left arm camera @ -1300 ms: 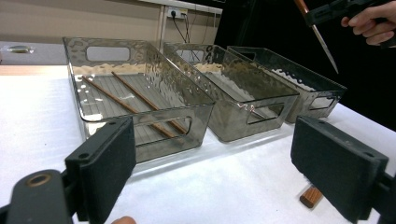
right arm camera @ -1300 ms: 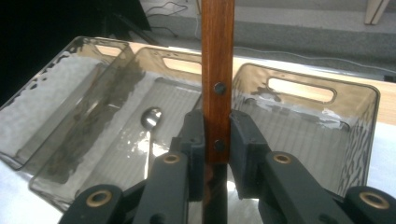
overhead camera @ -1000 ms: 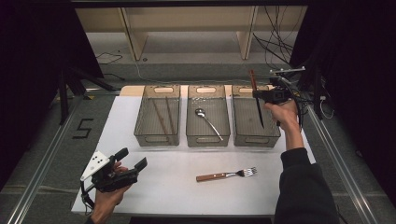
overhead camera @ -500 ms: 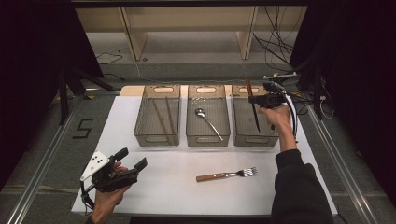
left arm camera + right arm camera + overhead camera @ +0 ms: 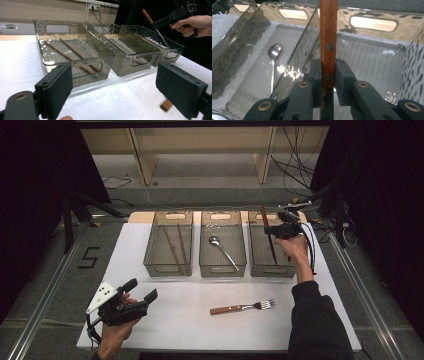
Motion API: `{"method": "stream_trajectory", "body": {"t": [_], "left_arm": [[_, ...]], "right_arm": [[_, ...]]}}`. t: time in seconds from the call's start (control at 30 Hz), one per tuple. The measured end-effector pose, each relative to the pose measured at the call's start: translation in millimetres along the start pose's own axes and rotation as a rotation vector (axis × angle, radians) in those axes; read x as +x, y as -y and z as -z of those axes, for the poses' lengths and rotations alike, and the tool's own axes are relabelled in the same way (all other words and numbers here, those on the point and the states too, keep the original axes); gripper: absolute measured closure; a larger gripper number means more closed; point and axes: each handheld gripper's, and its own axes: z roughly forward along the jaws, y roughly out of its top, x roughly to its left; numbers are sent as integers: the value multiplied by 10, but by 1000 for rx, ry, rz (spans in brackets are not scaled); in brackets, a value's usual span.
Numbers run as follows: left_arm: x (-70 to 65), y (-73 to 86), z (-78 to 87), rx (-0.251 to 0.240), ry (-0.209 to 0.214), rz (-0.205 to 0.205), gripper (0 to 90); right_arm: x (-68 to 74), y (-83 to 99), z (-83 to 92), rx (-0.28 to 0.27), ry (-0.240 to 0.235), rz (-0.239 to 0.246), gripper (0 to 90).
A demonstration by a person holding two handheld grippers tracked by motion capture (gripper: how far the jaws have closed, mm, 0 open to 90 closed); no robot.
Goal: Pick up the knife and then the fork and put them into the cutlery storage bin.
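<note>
We see a knife (image 5: 268, 234) with a wooden handle pinched between the pads of the right gripper (image 5: 283, 229), right of centre in the upper half of the high view. It hangs tilted, handle up and blade reaching down into the right bin (image 5: 256, 265), the rightmost of three clear bins in a row. In the right gripper view the riveted handle (image 5: 328, 37) rises straight up the middle of the frame, both pads pressed against its sides, with the ribbed floor of the right bin behind it.

To the left, the middle bin (image 5: 206, 267) holds a spoon (image 5: 222, 251), and the left bin (image 5: 149, 265) holds two chopsticks (image 5: 176, 246) lying lengthwise. Below the bins, on the white table (image 5: 190, 320), a fork (image 5: 243, 307) with a wooden handle lies alone, tines toward the right.

At the lower left of the high view the left gripper (image 5: 142, 293) hovers over the table's near edge, its jaws spread wide with nothing between them.
</note>
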Motion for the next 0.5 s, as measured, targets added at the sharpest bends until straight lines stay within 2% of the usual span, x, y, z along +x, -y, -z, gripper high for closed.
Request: {"method": "stream_trajectory", "body": {"t": [0.37, 0.5], "left_arm": [[-2, -1, 0, 0, 0, -1, 136], [-1, -1, 1, 0, 0, -2, 137]], "right_arm": [[-16, 61, -85, 29, 21, -13, 775], [-28, 76, -116, 46, 15, -29, 775]]}}
